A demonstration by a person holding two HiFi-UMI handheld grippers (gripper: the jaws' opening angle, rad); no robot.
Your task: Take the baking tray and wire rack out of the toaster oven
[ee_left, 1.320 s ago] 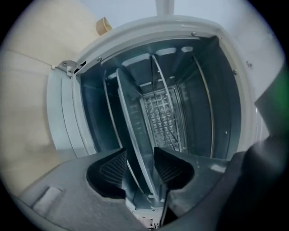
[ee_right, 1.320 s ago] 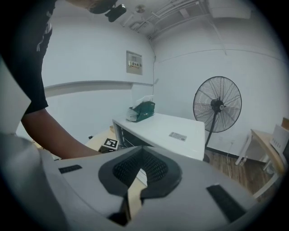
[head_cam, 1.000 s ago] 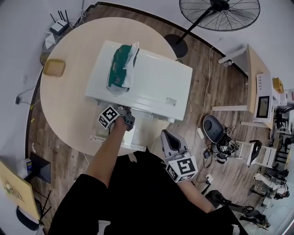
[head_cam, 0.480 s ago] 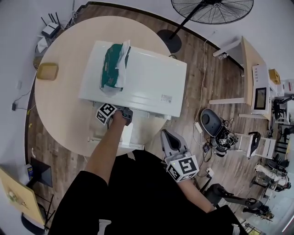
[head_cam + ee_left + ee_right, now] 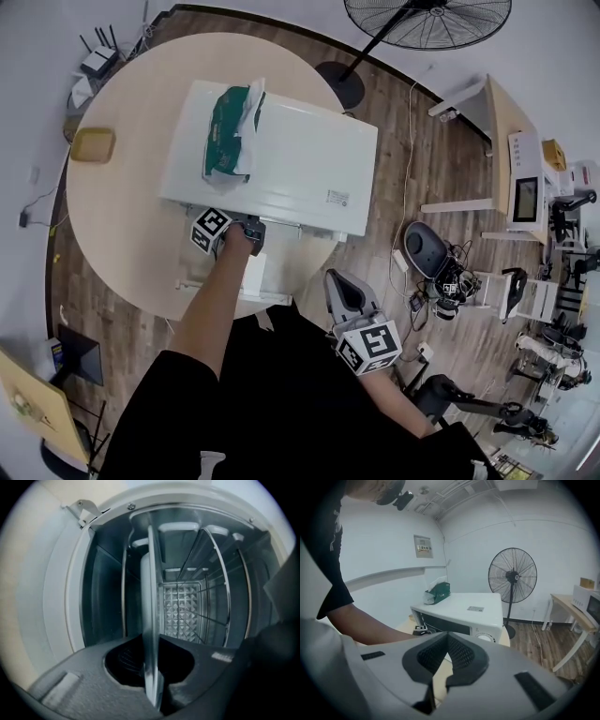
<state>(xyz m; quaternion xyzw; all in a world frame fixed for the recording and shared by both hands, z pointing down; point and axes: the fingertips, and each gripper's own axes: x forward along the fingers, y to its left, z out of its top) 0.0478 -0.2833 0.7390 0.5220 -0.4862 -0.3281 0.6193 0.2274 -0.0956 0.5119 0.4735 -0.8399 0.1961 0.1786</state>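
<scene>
Left claw, its jaws just closing, clamps the baking tray's front rim inside the toaster oven near the desk's front edge. The wire rack sits alongside. Right claw, jaws together and empty, hangs off the desk.

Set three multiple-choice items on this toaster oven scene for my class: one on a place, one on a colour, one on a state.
1. Where does the green packet lie relative to the toaster oven?
A. inside it
B. on top of it
C. beneath it

2. What colour is the oven's casing?
A. white
B. red
C. black

3. The left gripper is:
A. open and empty
B. shut on the packet
C. shut on the baking tray

Answers:
1 B, the head view shows it on the oven's roof.
2 A, the casing is white in the head view.
3 C, its jaws have just been closing and pinch the tray's rim.
</scene>
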